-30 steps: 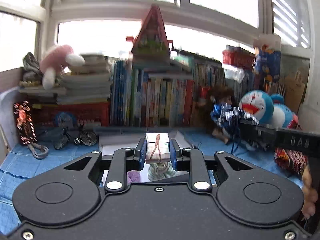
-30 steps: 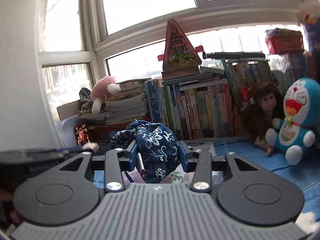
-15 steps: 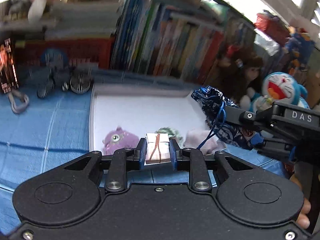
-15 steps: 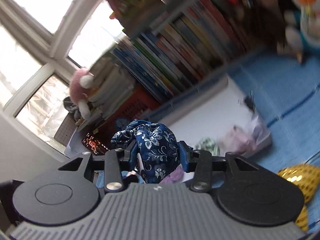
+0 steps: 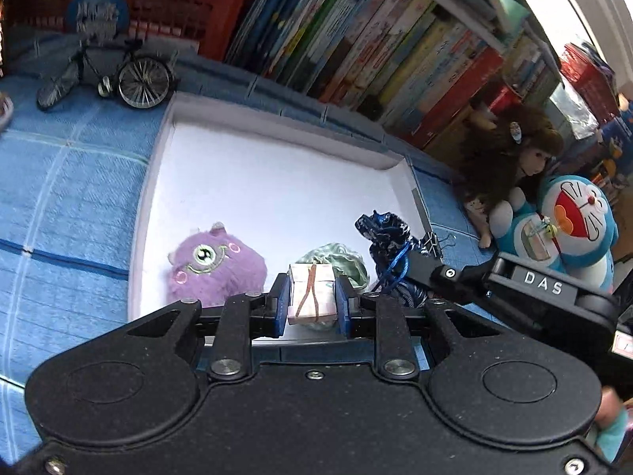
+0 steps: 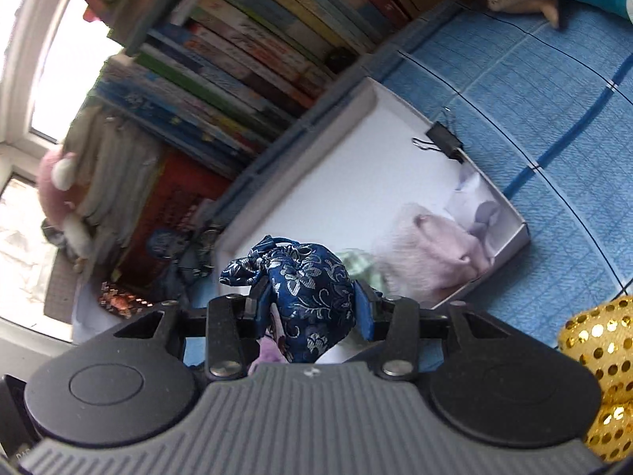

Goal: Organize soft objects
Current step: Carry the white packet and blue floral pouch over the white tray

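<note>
Bright window [image 6: 43,91] behind a packed row of books [image 5: 376,51], blue checked cloth [image 5: 59,198] below.

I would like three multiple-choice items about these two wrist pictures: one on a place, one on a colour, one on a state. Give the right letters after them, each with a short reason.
1. Where does the purple plush monster lie?
A. inside the white tray
B. on the books
C. on the blue cloth beside the tray

2. What colour is the floral pouch in the right hand-held gripper?
A. red
B. dark blue with pale flowers
C. yellow

3. What is the state of the left hand-held gripper?
A. open and empty
B. shut on a green ball
C. shut on a small wrapped bundle

Answers:
1 A, it rests on the tray's white floor near the left wall.
2 B, blue fabric shows between the pads.
3 C, both pads press the bundle's sides.
</note>
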`<state>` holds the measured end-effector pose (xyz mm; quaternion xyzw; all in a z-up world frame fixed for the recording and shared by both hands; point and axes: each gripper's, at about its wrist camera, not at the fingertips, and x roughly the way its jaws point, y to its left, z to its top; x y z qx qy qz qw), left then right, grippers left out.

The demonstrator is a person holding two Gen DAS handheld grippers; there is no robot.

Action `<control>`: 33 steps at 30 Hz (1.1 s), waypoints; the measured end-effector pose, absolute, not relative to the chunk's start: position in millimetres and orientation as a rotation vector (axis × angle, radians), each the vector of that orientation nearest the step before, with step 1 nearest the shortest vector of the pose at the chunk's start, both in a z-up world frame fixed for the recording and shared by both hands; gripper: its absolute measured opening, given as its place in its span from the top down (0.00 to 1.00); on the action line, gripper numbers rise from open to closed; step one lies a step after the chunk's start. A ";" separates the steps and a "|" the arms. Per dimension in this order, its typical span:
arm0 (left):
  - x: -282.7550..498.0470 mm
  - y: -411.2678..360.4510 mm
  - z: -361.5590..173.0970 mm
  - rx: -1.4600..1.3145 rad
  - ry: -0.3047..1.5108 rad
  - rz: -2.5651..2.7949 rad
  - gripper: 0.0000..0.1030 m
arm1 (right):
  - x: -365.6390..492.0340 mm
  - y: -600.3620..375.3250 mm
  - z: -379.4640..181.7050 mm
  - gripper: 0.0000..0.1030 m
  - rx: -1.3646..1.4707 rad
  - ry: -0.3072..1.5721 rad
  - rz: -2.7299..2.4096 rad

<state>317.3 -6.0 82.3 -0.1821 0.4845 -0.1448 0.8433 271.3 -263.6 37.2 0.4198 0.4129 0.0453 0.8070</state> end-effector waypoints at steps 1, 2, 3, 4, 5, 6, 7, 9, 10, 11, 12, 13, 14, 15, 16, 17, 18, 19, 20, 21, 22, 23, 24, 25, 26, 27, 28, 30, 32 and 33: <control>320.7 -6.1 77.9 -0.397 1.037 -0.312 0.78 | 273.8 -262.9 34.8 0.54 0.896 0.899 0.087; 324.1 -6.0 73.8 -0.407 1.051 -0.319 0.78 | 276.4 -262.4 32.4 0.53 0.894 0.914 0.074; 326.9 -6.1 70.9 -0.415 1.058 -0.320 0.78 | 280.2 -262.4 29.1 0.53 0.892 0.923 0.062; 329.3 -5.9 68.7 -0.422 1.060 -0.319 0.78 | 282.1 -262.6 27.4 0.53 0.888 0.930 0.048; 332.0 -4.9 66.8 -0.428 1.059 -0.317 0.78 | 283.5 -263.1 26.1 0.53 0.886 0.932 0.037; 334.5 -3.9 65.5 -0.433 1.060 -0.314 0.78 | 285.0 -263.7 25.0 0.53 0.885 0.932 0.027; 336.9 -2.9 64.1 -0.437 1.063 -0.310 0.78 | 285.9 -265.1 23.8 0.53 0.887 0.932 0.019; 341.8 -0.4 60.1 -0.441 1.072 -0.299 0.78 | 288.7 -265.6 20.9 0.53 0.890 0.940 0.002; 344.1 1.0 57.4 -0.444 1.078 -0.292 0.78 | 290.2 -264.9 20.1 0.53 0.890 0.944 -0.003; 346.2 2.1 55.2 -0.446 1.082 -0.287 0.78 | 291.7 -263.4 19.9 0.53 0.885 0.947 -0.006; 347.6 3.6 53.0 -0.447 1.085 -0.283 0.78 | 293.7 -261.6 20.0 0.53 0.878 0.949 -0.007; 349.0 5.0 50.0 -0.447 1.089 -0.278 0.78 | 295.1 -259.1 20.2 0.53 0.868 0.952 -0.004; 349.9 6.6 47.8 -0.450 1.092 -0.277 0.78 | 297.2 -256.1 20.4 0.53 0.861 0.955 0.001; 350.3 8.3 45.7 -0.458 1.093 -0.280 0.78 | 298.7 -253.3 20.2 0.53 0.855 0.961 0.008; 350.5 9.4 44.6 -0.464 1.093 -0.282 0.78 | 300.2 -249.9 20.2 0.53 0.849 0.968 0.014; 350.3 10.2 44.7 -0.463 1.091 -0.281 0.78 | 301.3 -245.9 20.1 0.53 0.841 0.974 0.019; 349.9 10.9 45.3 -0.457 1.088 -0.276 0.78 | 302.1 -242.5 19.9 0.53 0.835 0.979 0.024; 349.7 11.9 45.8 -0.447 1.085 -0.268 0.78 | 302.6 -239.7 19.6 0.53 0.833 0.983 0.031; 349.8 13.3 46.4 -0.440 1.082 -0.262 0.78 | 303.6 -236.4 19.2 0.53 0.835 0.988 0.041; 350.4 14.7 46.9 -0.438 1.080 -0.257 0.78 | 304.3 -234.2 18.3 0.53 0.838 0.991 0.050; 350.5 17.1 46.6 -0.441 1.079 -0.251 0.78 | 304.6 -232.4 17.7 0.53 0.841 0.995 0.059; 350.9 19.1 46.5 -0.446 1.079 -0.249 0.78 | 304.3 -231.4 17.0 0.53 0.843 0.996 0.064; 351.3 21.2 46.1 -0.453 1.080 -0.249 0.78 | 304.3 -231.2 16.0 0.53 0.845 0.996 0.067; 351.6 22.4 45.9 -0.458 1.081 -0.252 0.78 | 303.9 -231.8 15.2 0.53 0.847 0.995 0.066; 351.8 22.7 45.6 -0.460 1.084 -0.256 0.77 | 303.2 -233.3 14.5 0.52 0.852 0.993 0.064; 351.5 22.1 45.2 -0.456 1.087 -0.260 0.77 | 302.4 -235.4 14.0 0.52 0.856 0.993 0.060; 351.5 20.9 44.8 -0.452 1.089 -0.264 0.77 | 301.9 -238.1 13.7 0.52 0.861 0.994 0.048; 351.9 17.1 44.0 -0.443 1.094 -0.268 0.77 | 300.3 -244.1 13.8 0.52 0.857 0.992 0.019; 353.1 12.6 42.4 -0.439 1.100 -0.273 0.77 | 299.1 -248.7 13.8 0.50 0.861 0.989 0.014; 354.2 10.1 41.4 -0.435 1.105 -0.275 0.77 | 299.0 -250.4 13.5 0.49 0.867 0.988 0.014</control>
